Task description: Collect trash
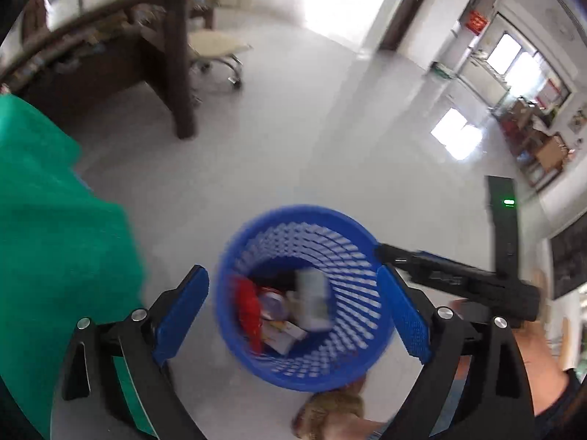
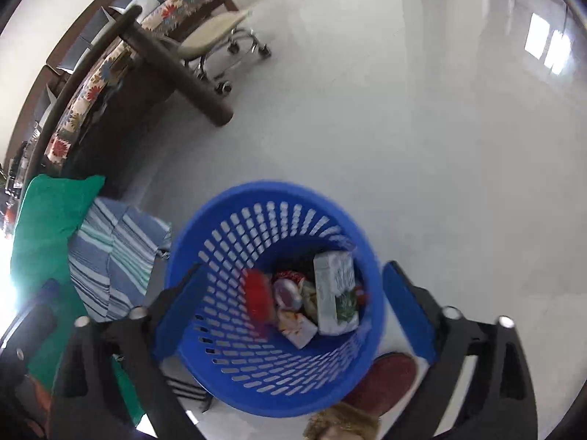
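Note:
A blue mesh waste basket [image 1: 352,242] stands on the floor; it also shows in the right wrist view [image 2: 234,227]. Inside lie a white-green carton [image 2: 335,293], a red wrapper [image 2: 256,295], a small round lid [image 2: 288,293] and a white packet [image 2: 297,326]. In the left wrist view the carton [image 1: 312,299] is blurred. My left gripper [image 1: 293,311] is open and empty above the basket. My right gripper [image 2: 290,311] is open and empty above the basket; its body [image 1: 458,278] shows at the right of the left wrist view.
A green cloth [image 1: 47,242] covers a surface at the left, over a striped cloth [image 2: 113,253]. A dark wooden table [image 2: 176,69] and a wheeled stool [image 2: 216,33] stand behind. A slippered foot [image 2: 385,381] is beside the basket. Glossy floor [image 2: 422,146] stretches to the right.

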Demonstrator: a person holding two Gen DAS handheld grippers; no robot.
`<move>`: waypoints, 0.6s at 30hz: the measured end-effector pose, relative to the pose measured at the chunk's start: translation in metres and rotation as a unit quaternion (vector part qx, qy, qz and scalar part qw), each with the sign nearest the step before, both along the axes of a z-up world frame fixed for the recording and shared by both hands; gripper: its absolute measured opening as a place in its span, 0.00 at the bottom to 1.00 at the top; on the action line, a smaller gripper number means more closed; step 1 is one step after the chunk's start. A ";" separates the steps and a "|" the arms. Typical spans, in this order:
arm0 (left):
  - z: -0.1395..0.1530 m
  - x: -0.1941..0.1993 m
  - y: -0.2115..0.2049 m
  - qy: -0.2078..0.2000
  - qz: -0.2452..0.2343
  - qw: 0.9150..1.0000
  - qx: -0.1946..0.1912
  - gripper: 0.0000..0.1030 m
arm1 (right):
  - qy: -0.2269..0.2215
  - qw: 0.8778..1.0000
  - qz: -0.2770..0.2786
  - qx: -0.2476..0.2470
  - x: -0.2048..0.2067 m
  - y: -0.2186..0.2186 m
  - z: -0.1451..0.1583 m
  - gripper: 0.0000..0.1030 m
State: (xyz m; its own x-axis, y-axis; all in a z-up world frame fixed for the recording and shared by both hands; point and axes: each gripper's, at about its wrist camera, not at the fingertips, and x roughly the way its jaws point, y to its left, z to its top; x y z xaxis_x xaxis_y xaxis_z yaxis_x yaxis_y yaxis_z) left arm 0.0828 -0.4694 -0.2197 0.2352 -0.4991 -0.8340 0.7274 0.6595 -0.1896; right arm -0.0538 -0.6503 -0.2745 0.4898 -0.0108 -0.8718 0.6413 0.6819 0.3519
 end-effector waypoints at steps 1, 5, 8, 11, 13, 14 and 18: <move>0.008 -0.001 0.004 -0.015 0.004 1.000 -0.001 0.89 | -0.005 1.000 0.002 -0.018 -0.004 0.003 0.013 0.96; 0.067 -0.029 0.030 -0.089 0.006 0.995 -0.043 0.95 | -0.029 0.998 0.008 -0.056 -0.016 0.018 0.059 0.96; 0.106 -0.055 0.055 -0.125 -0.002 0.989 -0.076 0.95 | -0.056 0.993 0.011 -0.102 -0.041 0.048 0.106 0.96; 0.132 -0.081 0.077 -0.145 -0.006 0.987 -0.076 0.95 | -0.083 0.981 0.015 -0.173 -0.069 0.078 0.145 0.96; 0.142 -0.095 0.086 -0.159 -0.005 0.985 -0.063 0.95 | -0.119 0.968 0.008 -0.222 -0.097 0.105 0.174 0.96; 0.147 -0.099 0.091 -0.161 -0.006 0.985 -0.065 0.95 | -0.147 0.961 -0.003 -0.235 -0.112 0.116 0.186 0.96; 0.168 -0.116 0.108 -0.188 0.003 0.979 -0.080 0.95 | -0.171 0.954 -0.023 -0.245 -0.139 0.131 0.206 0.96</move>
State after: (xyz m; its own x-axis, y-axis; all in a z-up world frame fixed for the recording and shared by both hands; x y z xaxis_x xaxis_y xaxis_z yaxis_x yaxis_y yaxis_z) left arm -0.0333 -0.3610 -0.0517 0.5136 -0.6142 -0.5991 0.7617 0.6478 -0.0112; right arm -0.1924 -0.5195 -0.0687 0.7342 -0.4041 -0.5455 0.5794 0.7918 0.1932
